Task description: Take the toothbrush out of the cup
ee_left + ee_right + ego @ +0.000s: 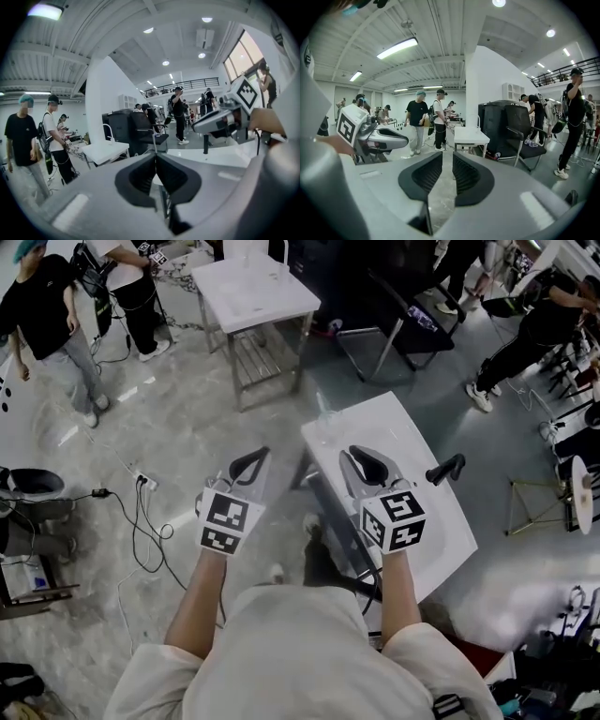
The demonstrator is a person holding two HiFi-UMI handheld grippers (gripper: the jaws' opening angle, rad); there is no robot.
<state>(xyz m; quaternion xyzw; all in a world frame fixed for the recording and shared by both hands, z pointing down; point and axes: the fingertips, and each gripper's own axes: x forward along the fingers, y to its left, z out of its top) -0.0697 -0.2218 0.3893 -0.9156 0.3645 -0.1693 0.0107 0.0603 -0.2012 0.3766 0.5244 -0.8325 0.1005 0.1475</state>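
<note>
Head view looks down on two bare arms held out straight, side by side. The left tool (258, 457) hangs over the floor (187, 427), just left of the white tabletop (427, 521). Its jaws touch at the tips and hold nothing. A thin pale toothbrush (322, 403) seems to stand in a clear cup (324, 423) at the tabletop's far left corner, but it is hard to see. The right tool (361, 454) is above the tabletop, with its jaws a little apart and empty.

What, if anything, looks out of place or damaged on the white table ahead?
Nothing looks spilled or damaged. On the white table, a black handle juts up at the right edge, and a faint thin upright thing at the far corner is too unclear to name.
</note>
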